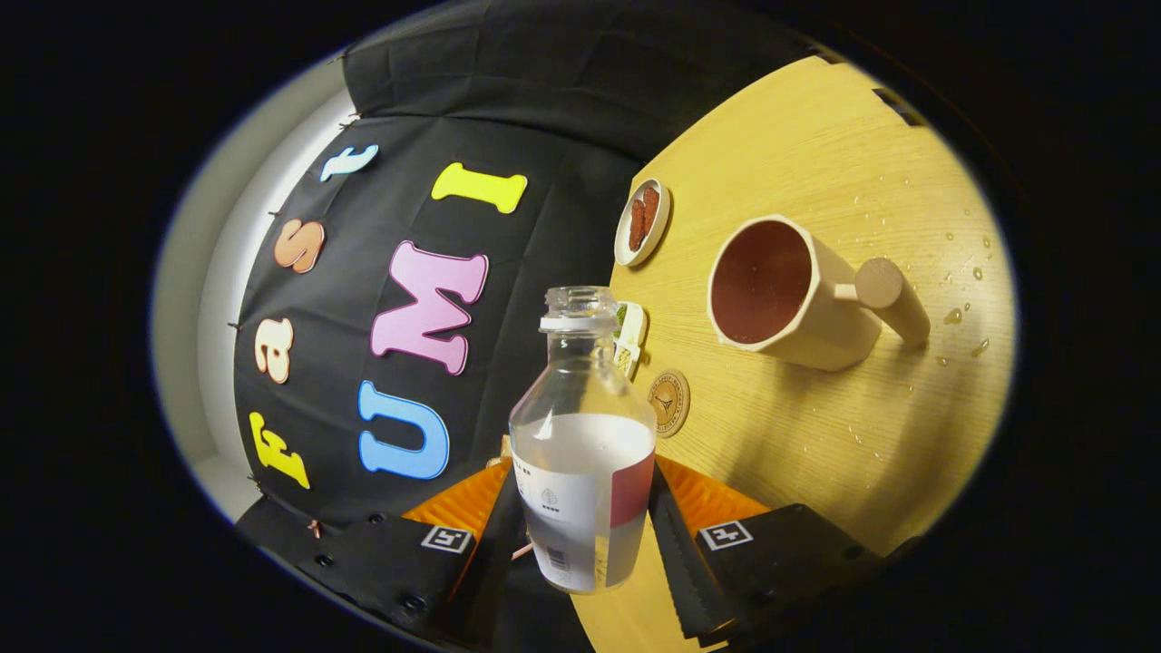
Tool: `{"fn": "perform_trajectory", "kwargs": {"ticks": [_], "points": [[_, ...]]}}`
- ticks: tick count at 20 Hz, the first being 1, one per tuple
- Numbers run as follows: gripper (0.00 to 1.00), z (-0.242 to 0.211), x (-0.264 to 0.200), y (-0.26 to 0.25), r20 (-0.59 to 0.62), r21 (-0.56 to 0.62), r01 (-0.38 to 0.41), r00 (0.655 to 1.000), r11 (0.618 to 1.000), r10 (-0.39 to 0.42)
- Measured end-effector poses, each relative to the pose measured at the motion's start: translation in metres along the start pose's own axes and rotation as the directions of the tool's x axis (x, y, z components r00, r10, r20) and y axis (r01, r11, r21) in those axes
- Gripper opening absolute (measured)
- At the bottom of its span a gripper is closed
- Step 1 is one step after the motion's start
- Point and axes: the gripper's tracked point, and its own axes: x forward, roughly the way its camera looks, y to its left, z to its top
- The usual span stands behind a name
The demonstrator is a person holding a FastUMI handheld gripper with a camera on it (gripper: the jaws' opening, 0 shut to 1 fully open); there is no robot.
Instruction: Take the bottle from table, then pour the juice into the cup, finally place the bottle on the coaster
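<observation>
My gripper (585, 521) is shut on an uncapped clear bottle (580, 435), both fingers pressed against its labelled lower body. The bottle holds cloudy pale liquid up to about half its height. The whole view is rolled, so the wooden table (816, 435) stands almost on end. Beyond the bottle's mouth and off to one side stands a cream cup (785, 295) with a dark reddish inside and a round wooden handle. A small round cork coaster (669, 403) lies on the table just past the bottle's shoulder, between the bottle and the cup.
A small white dish (641, 222) with reddish-brown snacks sits near the table's far edge. Another small white dish (629, 336) with green bits shows just behind the bottle's neck. Water drops (963, 313) dot the table beyond the cup handle. The black booth wall rises behind.
</observation>
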Motion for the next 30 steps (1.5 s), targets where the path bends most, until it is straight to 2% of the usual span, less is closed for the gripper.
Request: {"fn": "perform_trajectory", "kwargs": {"ticks": [6, 14, 30], "points": [[0.75, 0.006, 0.005, -0.004, -0.003, 0.131, -0.003, 1.000, 0.991, 0.003], [0.75, 0.004, 0.011, -0.014, -0.012, 0.219, 0.024, 1.000, 0.975, -0.022], [0.75, 0.018, 0.018, -0.012, 0.049, 0.438, -0.018, 0.999, 0.899, -0.004]]}}
